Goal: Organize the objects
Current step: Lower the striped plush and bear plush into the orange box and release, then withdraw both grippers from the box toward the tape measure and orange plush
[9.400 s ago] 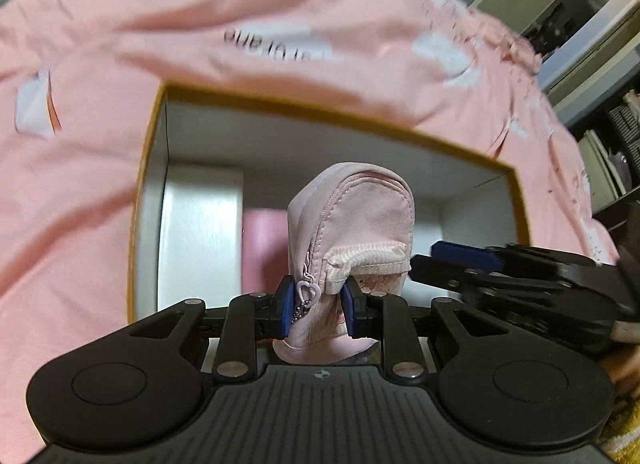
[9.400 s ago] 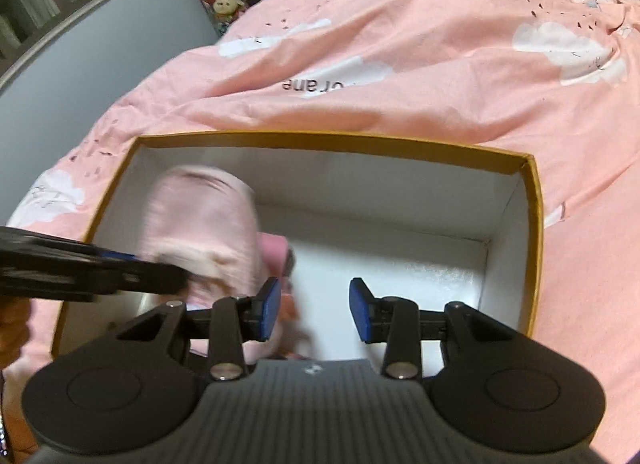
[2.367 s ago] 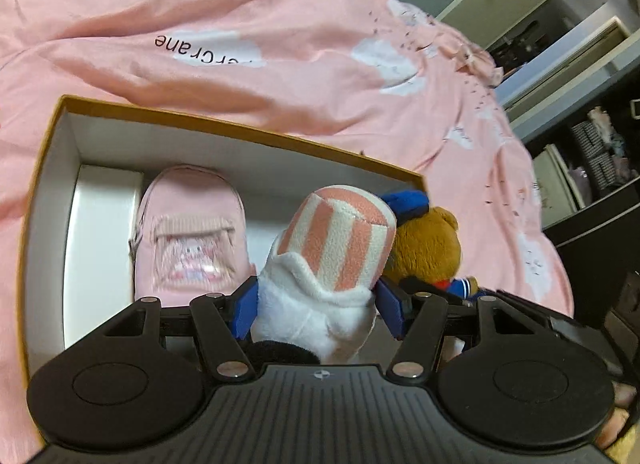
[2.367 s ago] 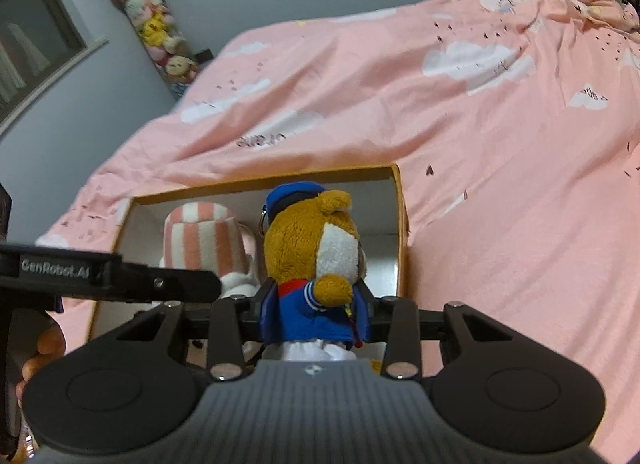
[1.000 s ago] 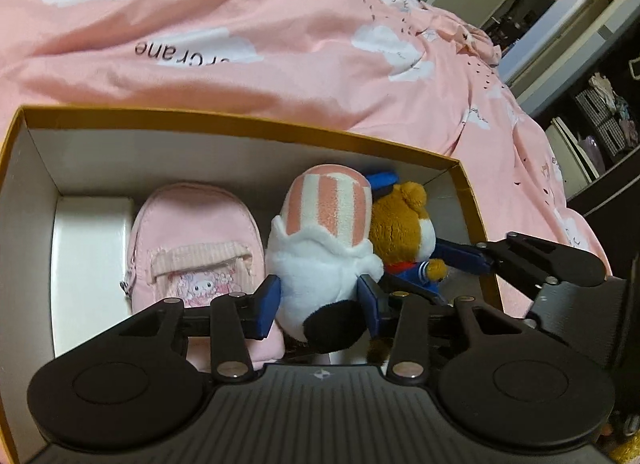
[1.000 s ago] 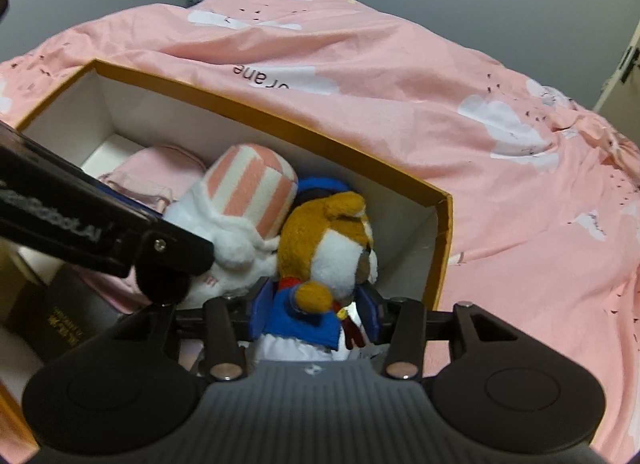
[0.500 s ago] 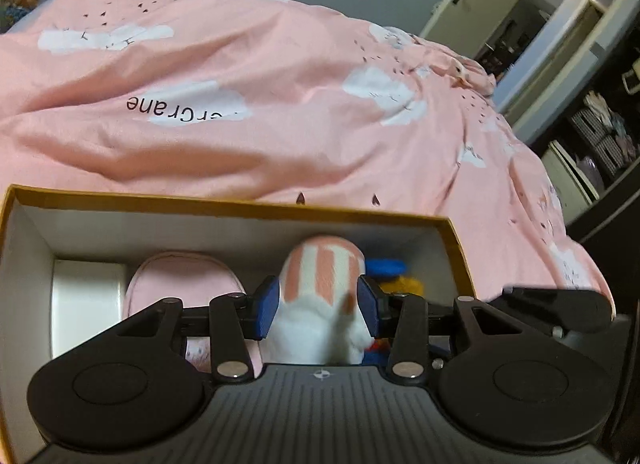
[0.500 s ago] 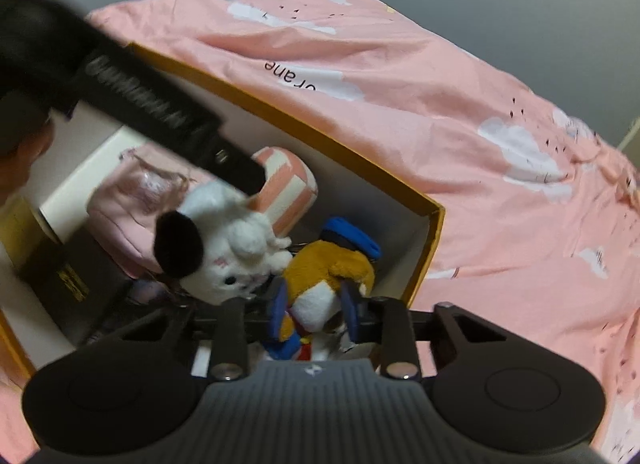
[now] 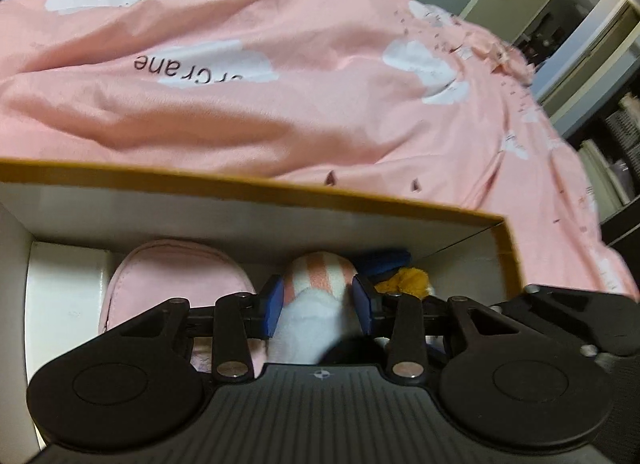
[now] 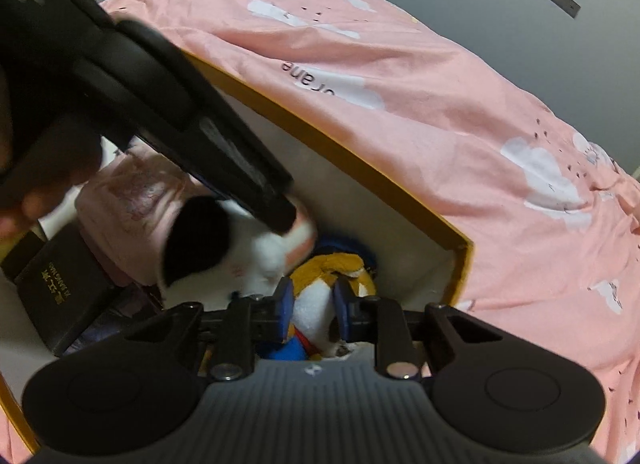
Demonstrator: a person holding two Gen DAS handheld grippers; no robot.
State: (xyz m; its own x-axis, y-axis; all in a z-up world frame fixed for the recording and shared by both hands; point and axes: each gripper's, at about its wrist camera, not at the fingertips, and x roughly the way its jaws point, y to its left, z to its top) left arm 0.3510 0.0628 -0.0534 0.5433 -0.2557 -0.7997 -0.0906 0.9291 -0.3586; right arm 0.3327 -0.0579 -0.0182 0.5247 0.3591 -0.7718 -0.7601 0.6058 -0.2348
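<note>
Pink bedding surrounded the box; both grippers, left and right, squeezed plushies, which could snag the right wall.

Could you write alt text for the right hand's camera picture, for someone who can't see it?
The right gripper is shut on a brown and white plush bear inside an open cardboard box on a pink bedspread. Beside it, the left gripper holds a white plush with a pink striped hat; a pink pouch and a black case lie further left.
</note>
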